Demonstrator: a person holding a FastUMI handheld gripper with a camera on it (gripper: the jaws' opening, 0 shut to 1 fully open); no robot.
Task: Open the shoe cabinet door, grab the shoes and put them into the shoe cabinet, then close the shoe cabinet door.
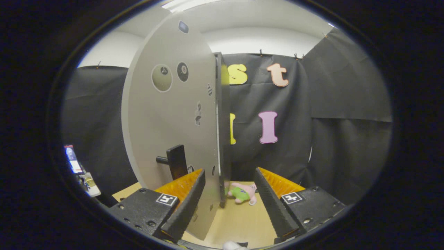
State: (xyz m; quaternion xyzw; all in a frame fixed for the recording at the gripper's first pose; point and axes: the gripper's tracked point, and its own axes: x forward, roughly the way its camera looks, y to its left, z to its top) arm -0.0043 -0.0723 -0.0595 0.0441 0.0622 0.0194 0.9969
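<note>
Shoe cabinet door (pixel 166 114) swung open, edge-on just ahead of left finger, dark handle (pixel 176 161) low on its face; gripper (pixel 229 201) wide open, empty; small plush toy (pixel 242 193) on surface (pixel 239 222) beyond door edge.

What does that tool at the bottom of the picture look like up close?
The hand-held gripper has two long fingers with ribbed, toothed inner faces. Each sits on a dark blocky mount with screws and a small square black-and-white marker. The fingers stand open.

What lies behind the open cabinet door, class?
Past the door, a pink-and-green plush toy lies on the tabletop, beyond the open gripper. The door hides the cabinet's interior.
</note>
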